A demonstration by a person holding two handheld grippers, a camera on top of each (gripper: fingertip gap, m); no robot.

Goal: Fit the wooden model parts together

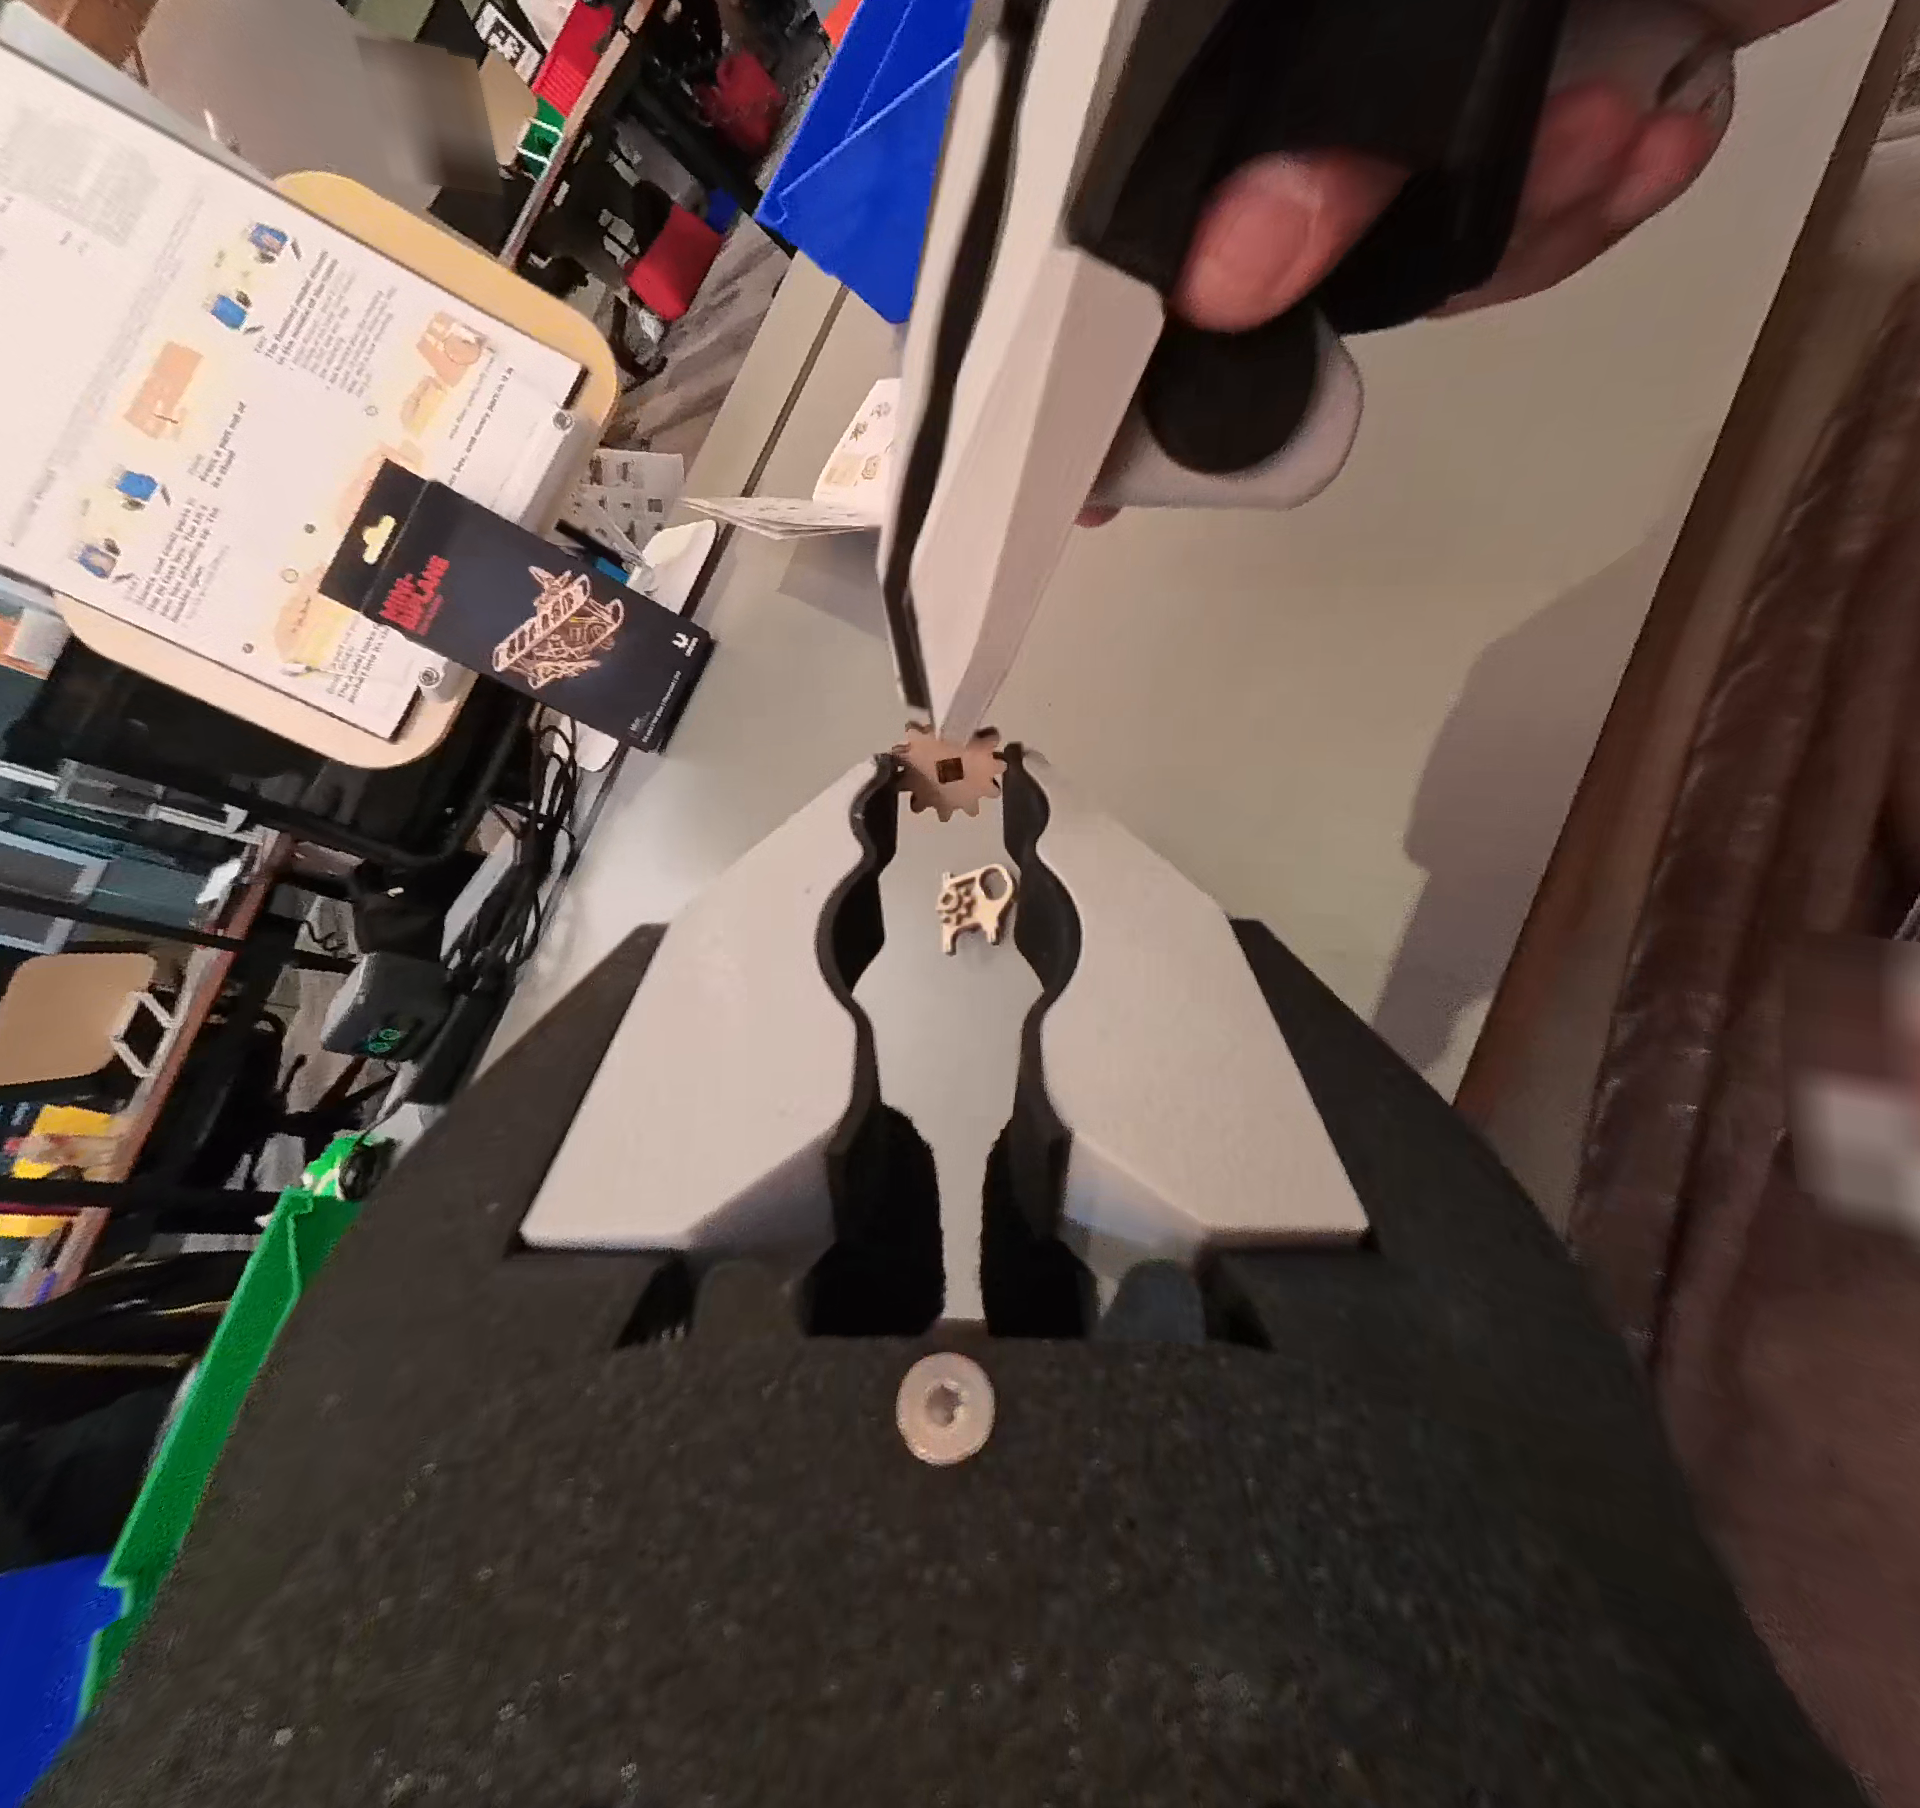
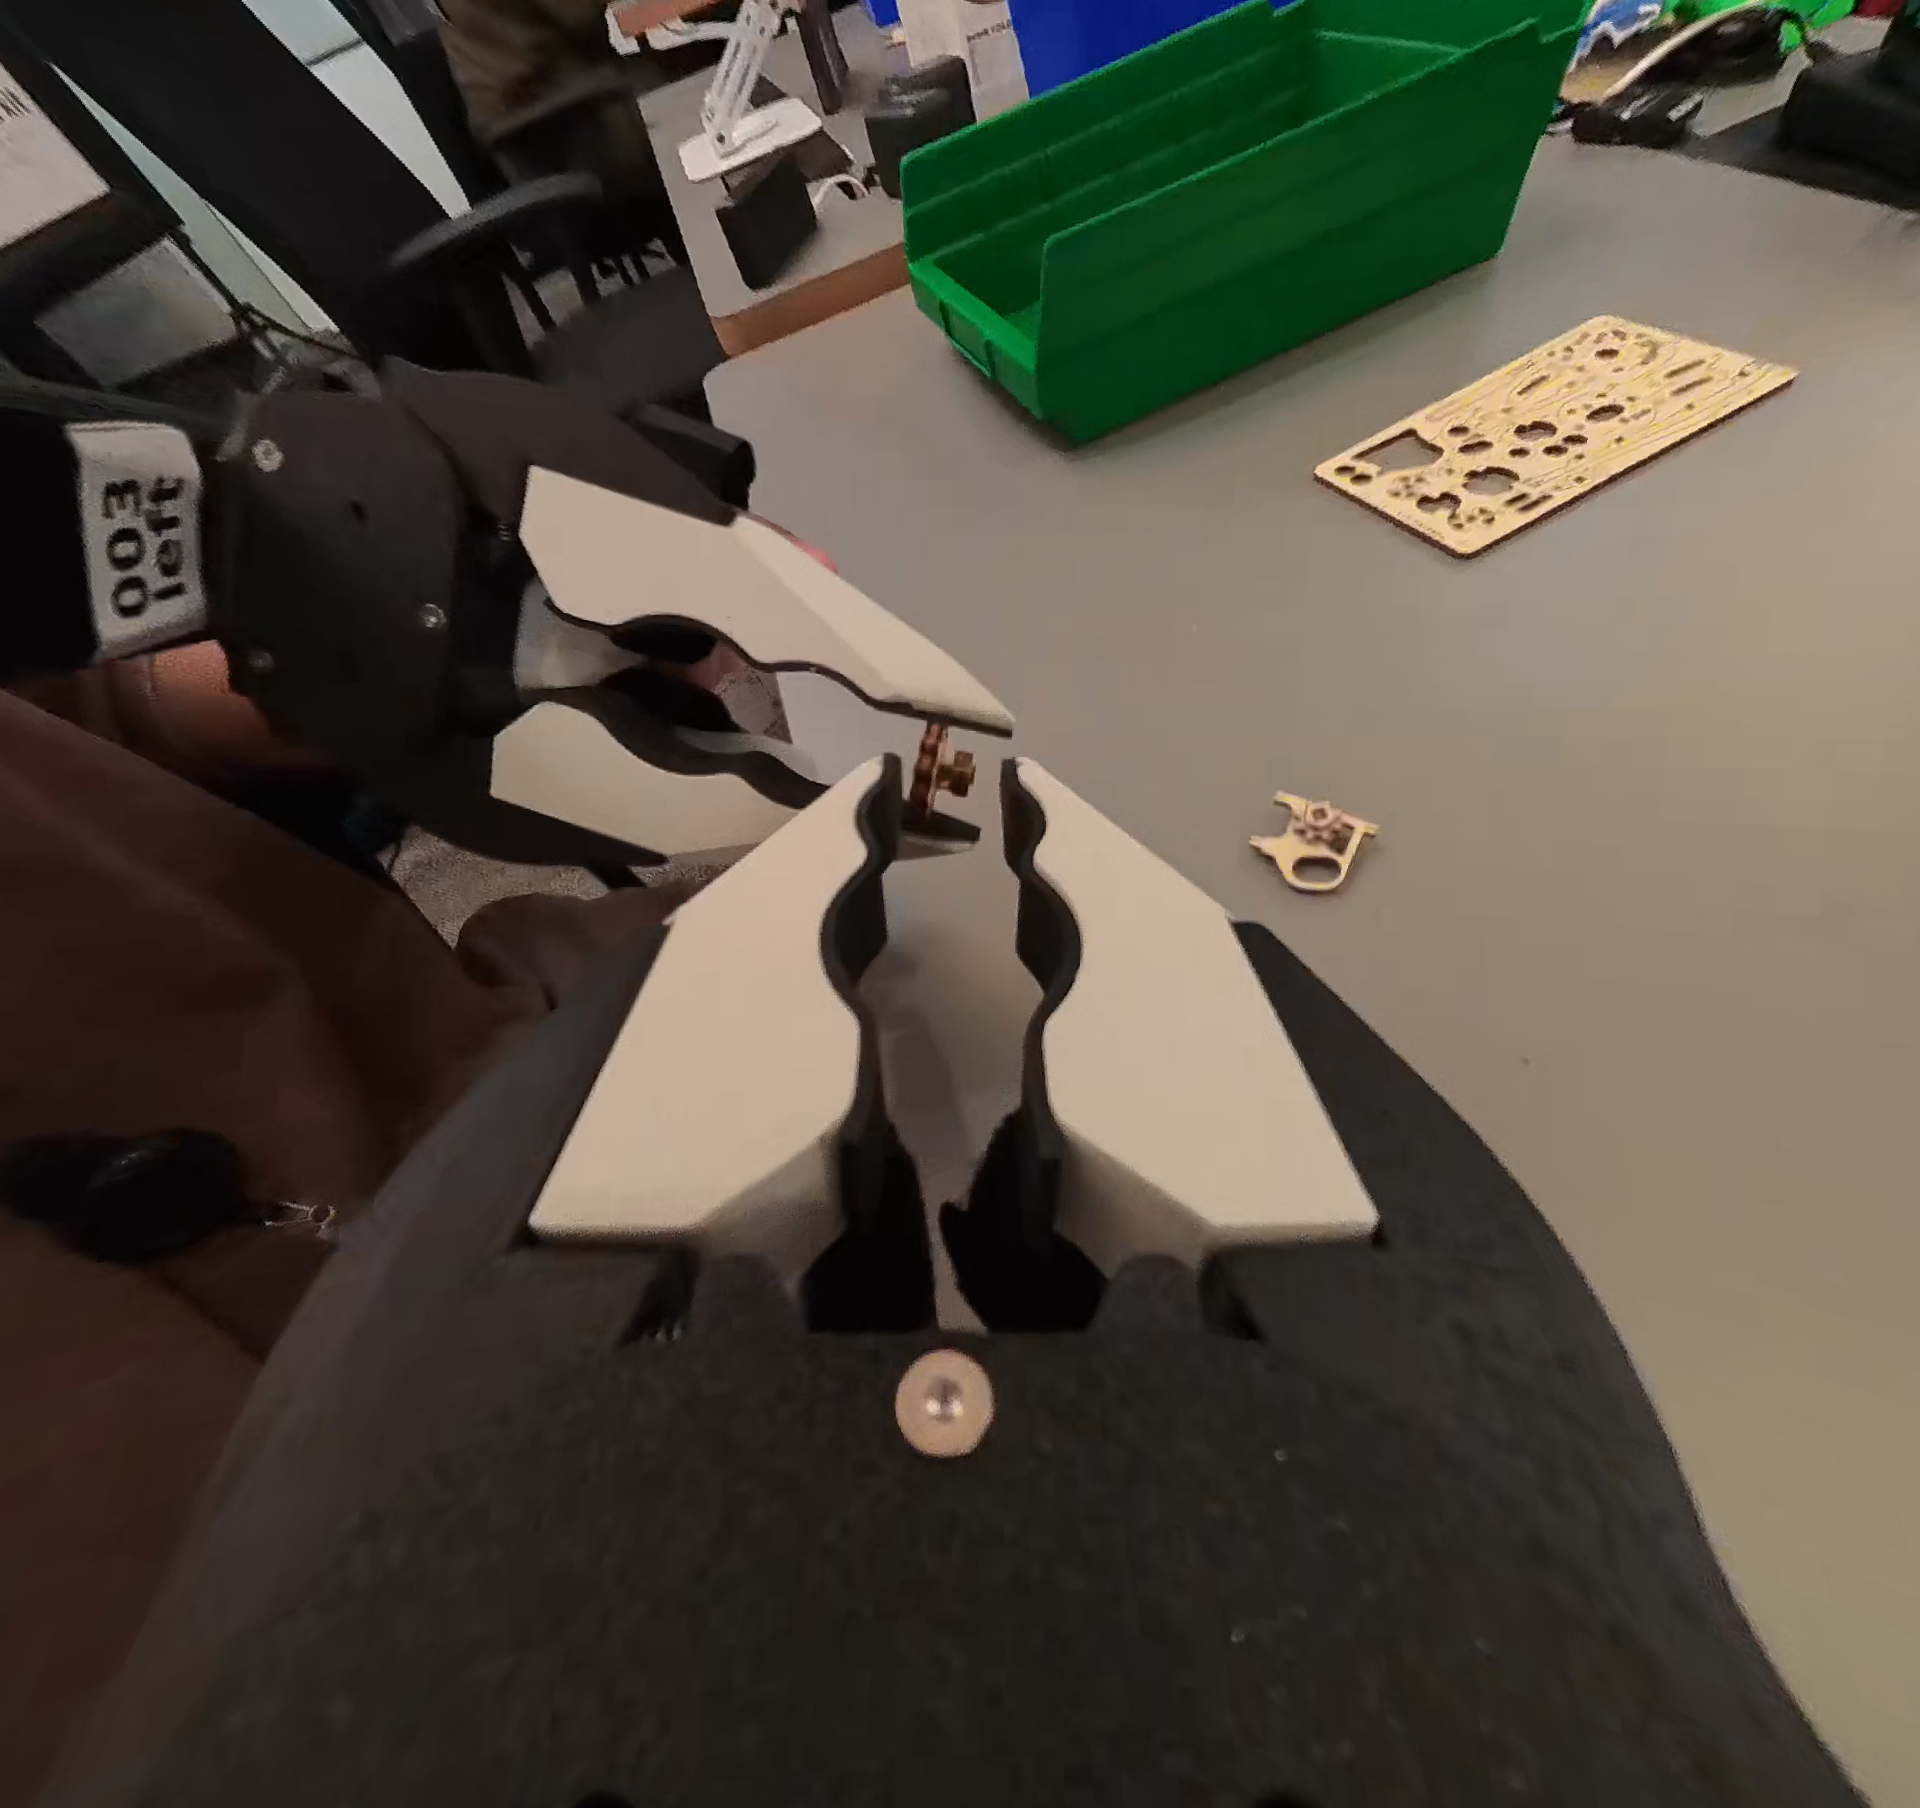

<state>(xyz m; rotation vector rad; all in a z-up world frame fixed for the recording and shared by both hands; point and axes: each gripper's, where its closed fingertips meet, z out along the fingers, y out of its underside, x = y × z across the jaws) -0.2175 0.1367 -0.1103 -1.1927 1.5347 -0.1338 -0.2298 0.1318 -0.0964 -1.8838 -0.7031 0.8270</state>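
The left tongs (image 1: 951,771) pinch a small wooden gear (image 1: 948,771) at their tips, off the tabletop (image 2: 1455,927). The right tongs (image 2: 943,771) stand narrowly apart around its stub, empty. Beyond, a partly built subassembly (image 2: 1314,839) lies unjoined; the parts sheet (image 2: 1548,433) lies farther off. Judgement: assembly is early.

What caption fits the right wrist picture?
Left gripper pinches a small wooden gear between the right gripper's open fingertips.

The wooden gear (image 2: 928,779) shows only edge-on in the right wrist view, its lower rim hidden behind a grey finger. The fretwork of the small wooden part (image 2: 1314,840) is too fine to read. The green bin (image 1: 223,1384) is cut off by the gripper body.
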